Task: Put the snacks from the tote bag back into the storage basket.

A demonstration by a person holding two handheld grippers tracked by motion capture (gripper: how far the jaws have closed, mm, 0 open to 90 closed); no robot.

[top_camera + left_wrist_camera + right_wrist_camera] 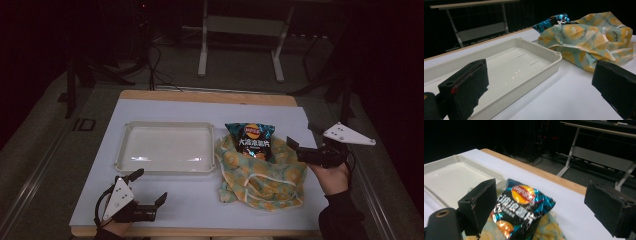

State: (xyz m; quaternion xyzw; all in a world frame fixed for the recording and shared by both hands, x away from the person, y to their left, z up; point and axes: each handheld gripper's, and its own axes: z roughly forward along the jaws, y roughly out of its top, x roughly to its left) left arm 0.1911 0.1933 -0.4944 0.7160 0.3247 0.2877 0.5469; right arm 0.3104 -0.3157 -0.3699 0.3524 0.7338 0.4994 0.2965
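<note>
Approach step, likely; right claw (302,150) spread wide, empty, beside chip bag (251,138) lying on patterned cloth bag (260,175) right of tray (165,167); left claw (150,187) spread, idle; next: close on bag.

A cream tray (165,147), a dark, teal-edged chip bag (251,139) with a red-yellow logo, a pale-green cloth (260,177) with yellow citrus slices, white worktop (200,200).
</note>
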